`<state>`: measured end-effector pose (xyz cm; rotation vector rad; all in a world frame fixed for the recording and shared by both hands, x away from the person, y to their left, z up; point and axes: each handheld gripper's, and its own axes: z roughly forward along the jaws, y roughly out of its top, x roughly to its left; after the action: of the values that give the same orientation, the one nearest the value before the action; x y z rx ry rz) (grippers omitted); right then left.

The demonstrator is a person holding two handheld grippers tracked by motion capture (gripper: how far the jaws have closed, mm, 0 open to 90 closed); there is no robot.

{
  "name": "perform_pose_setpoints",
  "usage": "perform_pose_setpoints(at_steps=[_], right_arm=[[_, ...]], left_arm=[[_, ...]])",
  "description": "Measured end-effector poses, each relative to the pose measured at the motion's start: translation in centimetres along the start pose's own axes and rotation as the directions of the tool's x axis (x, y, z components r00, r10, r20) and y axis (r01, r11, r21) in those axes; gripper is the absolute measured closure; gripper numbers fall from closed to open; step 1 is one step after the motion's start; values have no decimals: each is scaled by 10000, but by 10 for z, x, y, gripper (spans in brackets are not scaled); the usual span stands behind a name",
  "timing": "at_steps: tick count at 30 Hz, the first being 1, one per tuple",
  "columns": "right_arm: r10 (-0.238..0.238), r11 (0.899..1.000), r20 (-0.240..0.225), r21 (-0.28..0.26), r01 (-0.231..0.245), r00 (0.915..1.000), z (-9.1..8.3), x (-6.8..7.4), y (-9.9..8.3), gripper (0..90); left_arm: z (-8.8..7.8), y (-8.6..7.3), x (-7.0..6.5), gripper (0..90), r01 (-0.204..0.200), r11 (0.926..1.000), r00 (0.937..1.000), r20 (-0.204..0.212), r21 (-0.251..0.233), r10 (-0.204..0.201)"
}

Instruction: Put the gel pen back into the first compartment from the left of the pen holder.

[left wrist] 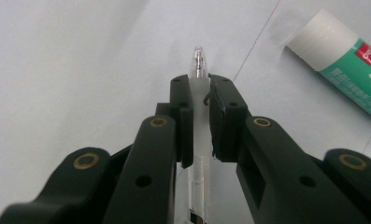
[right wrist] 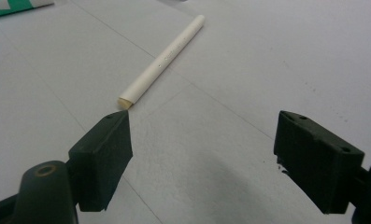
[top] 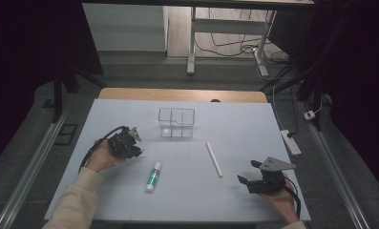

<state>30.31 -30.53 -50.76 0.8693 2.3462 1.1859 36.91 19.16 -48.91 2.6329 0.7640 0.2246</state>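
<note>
My left fingers (left wrist: 199, 119) are closed tight on a clear pen (left wrist: 199, 93), pinched near its tip, so its long axis runs straight out along the fingers with the point just past their ends; in the high view that hand (top: 125, 143) sits at the left middle of the frame, low over the pale worktop (top: 244, 124). The move I judge comes next is carrying the pen to the clear divided box (top: 176, 122), which stands up and to the right of that hand, near the centre of the frame, so the pen would have to be tipped upright to drop into a compartment. The way between looks free: the glue stick (top: 153, 176) lies lower, towards the bottom centre, apart from the box, and shows at the upper right of the left gripper view. My right fingers (right wrist: 202, 158) are spread wide with nothing between them, and the white stick (right wrist: 162, 60) lies ahead towards the upper left of that view, slanting away, its near end just beyond the left finger (right wrist: 101, 154). This hand is clearly the nearer one to it.
</note>
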Motion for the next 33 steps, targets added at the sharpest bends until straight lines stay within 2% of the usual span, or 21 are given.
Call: perform_pose_setpoints(at_steps=[5,18,27,33], right_arm=[[-11,10000,-16,21,11,10000,0,0,0,188],[-26,10000,-13,32,26,10000,0,0,0,188],[-18,10000,8,10,18,10000,0,0,0,188],[-15,10000,63,26,14,10000,0,0,0,188]], left_arm=[[-6,-2,0,804,98,9999,9998,-157,-138,-100],[-20,-3,1,803,295,9969,9993,-205,-732,-311],[-31,-6,2,803,735,9872,9964,-318,-1413,-788],[-40,-6,1,803,671,9824,9957,-518,-1743,-772]])
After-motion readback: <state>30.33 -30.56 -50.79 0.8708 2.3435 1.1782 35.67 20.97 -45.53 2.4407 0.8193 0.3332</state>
